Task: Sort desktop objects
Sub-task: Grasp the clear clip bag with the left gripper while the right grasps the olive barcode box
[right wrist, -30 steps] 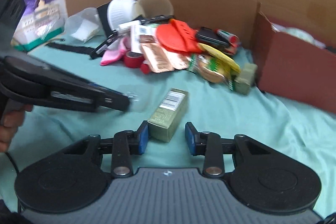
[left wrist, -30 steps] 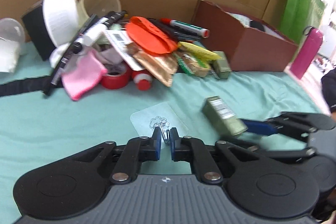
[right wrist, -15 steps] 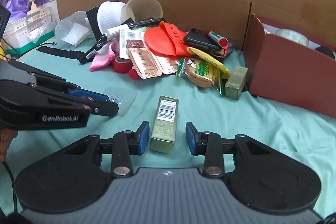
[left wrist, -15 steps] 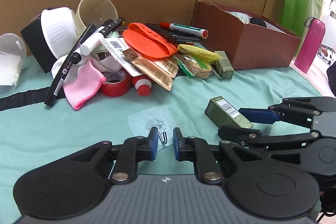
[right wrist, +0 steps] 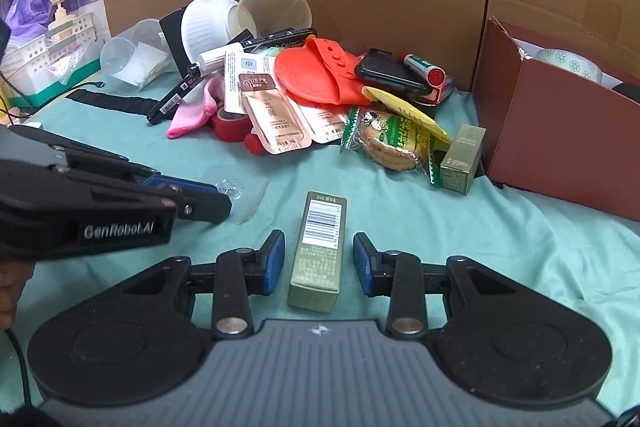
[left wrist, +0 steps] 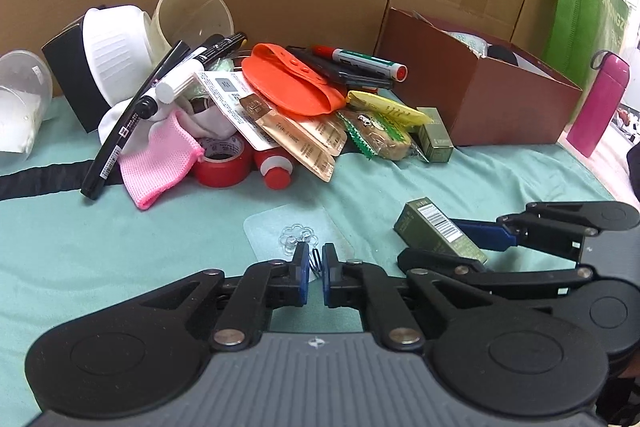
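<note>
My left gripper point(left wrist: 315, 254) is nearly shut around the wire hook of a clear adhesive wall hook point(left wrist: 298, 235) lying on the teal cloth; it also shows in the right wrist view point(right wrist: 234, 187). My right gripper point(right wrist: 319, 247) is open, its pads on either side of an olive green box point(right wrist: 320, 245) with a barcode, not touching it. The box lies flat on the cloth and also shows in the left wrist view point(left wrist: 438, 230). The right gripper's fingers point(left wrist: 486, 231) flank it there.
A pile of items lies at the back: orange silicone pouch point(left wrist: 290, 83), red tape roll point(left wrist: 222, 163), pink cloth point(left wrist: 160, 159), markers point(left wrist: 360, 61), snack packs point(right wrist: 394, 141), a second olive box point(right wrist: 462, 159). A brown cardboard box point(left wrist: 484, 95) stands right, beside a pink bottle point(left wrist: 598, 107).
The olive box went from lifted and tilted to lying flat on the cloth between the right pads, which have opened wider. The left gripper stayed on the hook, jaws slightly apart.
</note>
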`<state>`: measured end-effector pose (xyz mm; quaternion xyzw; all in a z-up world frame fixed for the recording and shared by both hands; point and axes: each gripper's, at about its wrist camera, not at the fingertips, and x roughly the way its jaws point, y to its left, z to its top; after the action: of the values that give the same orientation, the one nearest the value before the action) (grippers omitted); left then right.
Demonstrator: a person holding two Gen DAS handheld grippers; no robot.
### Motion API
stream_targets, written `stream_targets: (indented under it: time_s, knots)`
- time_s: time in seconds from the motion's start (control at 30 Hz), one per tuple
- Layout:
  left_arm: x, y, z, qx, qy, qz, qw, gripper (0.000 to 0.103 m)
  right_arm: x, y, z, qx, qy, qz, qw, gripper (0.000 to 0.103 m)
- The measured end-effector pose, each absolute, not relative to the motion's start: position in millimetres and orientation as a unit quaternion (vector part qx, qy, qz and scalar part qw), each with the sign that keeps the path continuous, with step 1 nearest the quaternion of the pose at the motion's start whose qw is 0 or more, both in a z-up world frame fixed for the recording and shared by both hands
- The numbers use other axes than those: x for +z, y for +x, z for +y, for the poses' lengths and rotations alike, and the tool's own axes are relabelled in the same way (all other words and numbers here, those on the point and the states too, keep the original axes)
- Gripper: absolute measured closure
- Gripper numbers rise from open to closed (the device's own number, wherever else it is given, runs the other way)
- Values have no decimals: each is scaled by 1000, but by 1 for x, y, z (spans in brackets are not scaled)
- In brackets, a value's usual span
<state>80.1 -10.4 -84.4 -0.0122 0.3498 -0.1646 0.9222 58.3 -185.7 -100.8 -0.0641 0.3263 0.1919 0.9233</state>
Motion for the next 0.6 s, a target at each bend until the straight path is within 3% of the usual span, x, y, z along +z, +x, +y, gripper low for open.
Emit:
stream_targets:
  time_s: [0.07,0.2,0.6]
  knots:
    - [-86,79,-12,-156,-11,343,926,95,-101,58,-186,193,-59,327,923,70]
    - [-85,80,-10,-159,-21,346,924,103,-101,55,-185,192,-55,323,925,81]
    - [-47,47,-2,-187,-51,300,934,103,-81,27,-206,198,-42,296,934,82]
